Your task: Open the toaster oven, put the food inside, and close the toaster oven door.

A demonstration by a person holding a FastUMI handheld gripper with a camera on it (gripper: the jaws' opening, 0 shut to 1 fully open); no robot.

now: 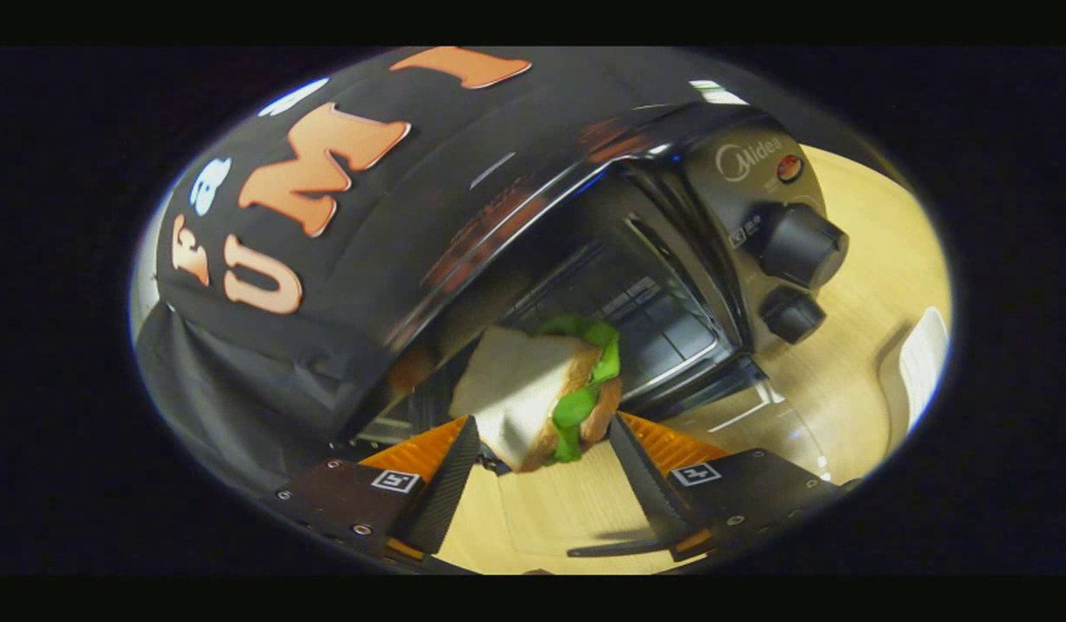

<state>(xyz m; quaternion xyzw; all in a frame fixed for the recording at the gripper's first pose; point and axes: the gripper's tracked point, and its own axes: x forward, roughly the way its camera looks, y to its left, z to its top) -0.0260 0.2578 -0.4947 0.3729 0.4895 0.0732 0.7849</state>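
The gripper [542,432] pinches the sandwich [533,393] before the open toaster oven [671,259]; next, it must slide inside.

Light wood-grain counter [853,380] carries the black toaster oven [749,259], door [758,415] lowered toward the surface, with a white object [922,363] resting just beside it at the counter's edge.

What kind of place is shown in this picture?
Probably a mock kitchen set up in a booth: a black toaster oven with two round knobs stands open on a pale wooden tabletop, black cloth hangs behind. The gripper holds a triangular white-bread sandwich with green lettuce between its fingers.
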